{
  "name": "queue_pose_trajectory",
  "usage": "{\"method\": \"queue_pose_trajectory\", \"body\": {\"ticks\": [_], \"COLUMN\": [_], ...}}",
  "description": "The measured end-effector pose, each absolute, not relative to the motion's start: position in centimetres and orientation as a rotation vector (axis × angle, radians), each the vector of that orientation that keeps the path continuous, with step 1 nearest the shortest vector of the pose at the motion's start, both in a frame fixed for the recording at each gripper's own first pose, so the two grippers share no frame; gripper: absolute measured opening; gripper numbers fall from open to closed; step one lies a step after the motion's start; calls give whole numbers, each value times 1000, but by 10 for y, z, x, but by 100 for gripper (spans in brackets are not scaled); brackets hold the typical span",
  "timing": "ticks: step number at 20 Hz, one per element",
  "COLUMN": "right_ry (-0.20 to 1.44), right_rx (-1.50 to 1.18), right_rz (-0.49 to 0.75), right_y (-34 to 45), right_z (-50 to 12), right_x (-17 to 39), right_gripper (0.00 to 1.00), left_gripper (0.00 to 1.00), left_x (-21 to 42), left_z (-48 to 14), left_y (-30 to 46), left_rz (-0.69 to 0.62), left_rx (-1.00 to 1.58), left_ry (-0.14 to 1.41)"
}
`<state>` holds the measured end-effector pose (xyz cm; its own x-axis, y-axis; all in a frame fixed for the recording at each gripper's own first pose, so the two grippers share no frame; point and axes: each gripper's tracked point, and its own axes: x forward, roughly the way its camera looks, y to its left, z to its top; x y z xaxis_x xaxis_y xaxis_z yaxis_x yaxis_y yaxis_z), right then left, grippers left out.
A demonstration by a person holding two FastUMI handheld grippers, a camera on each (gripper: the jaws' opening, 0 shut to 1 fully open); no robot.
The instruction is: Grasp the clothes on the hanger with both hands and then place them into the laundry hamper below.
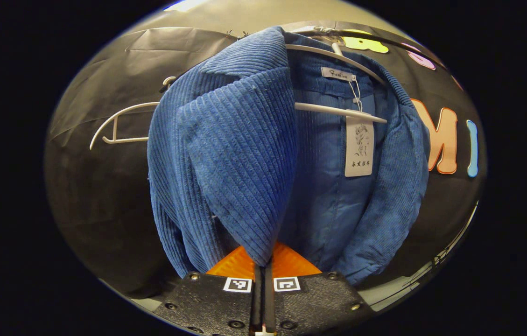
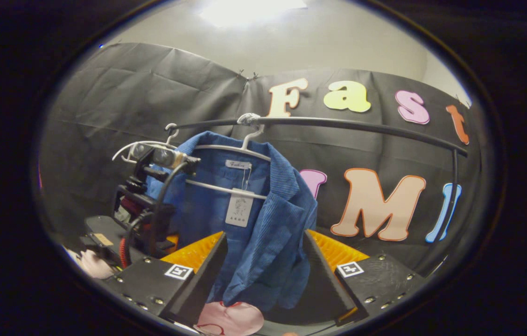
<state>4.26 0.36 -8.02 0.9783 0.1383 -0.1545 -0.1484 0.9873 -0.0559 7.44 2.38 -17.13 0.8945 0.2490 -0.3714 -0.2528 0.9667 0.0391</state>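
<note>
Blue corduroy jacket (image 1: pixel 240 154): hangs on a white hanger (image 1: pixel 338 109) on the black rail (image 2: pixel 347 123). Left hand-held gripper (image 1: pixel 263 268): clenched on the jacket's front edge. Right hand-held gripper (image 2: pixel 263 261): released, fingers spread either side of the jacket's hem.

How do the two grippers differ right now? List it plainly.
The left gripper has its fingers closed together, pinching the front edge of the blue jacket; the right gripper stands wide open, with the jacket's other front hanging between its fingers, no pinch showing. The left is pressed close against the cloth; the right sits farther back. Both point at the same jacket on the white hanger.
</note>
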Motion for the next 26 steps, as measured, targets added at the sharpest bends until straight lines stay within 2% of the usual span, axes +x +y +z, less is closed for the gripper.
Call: {"method": "queue_pose_trajectory", "body": {"ticks": [4,10,18,26], "right_ry": [172,205,299,381], "right_rx": [-80,-83,-6,76], "right_rz": [155,173,112,37], "right_y": [7,17,25,28], "right_z": [-96,-124,-167,-215], "right_x": [52,72,100,134], "right_gripper": [99,95,95,97], "left_gripper": [2,1,2,1], "left_x": [61,40,19,20], "left_z": [-153,-107,-55,-34], "left_y": [25,29,60,86], "left_rz": [225,187,243,306], "left_rx": [8,25,52,93], "left_ry": [355,271,201,164]}}
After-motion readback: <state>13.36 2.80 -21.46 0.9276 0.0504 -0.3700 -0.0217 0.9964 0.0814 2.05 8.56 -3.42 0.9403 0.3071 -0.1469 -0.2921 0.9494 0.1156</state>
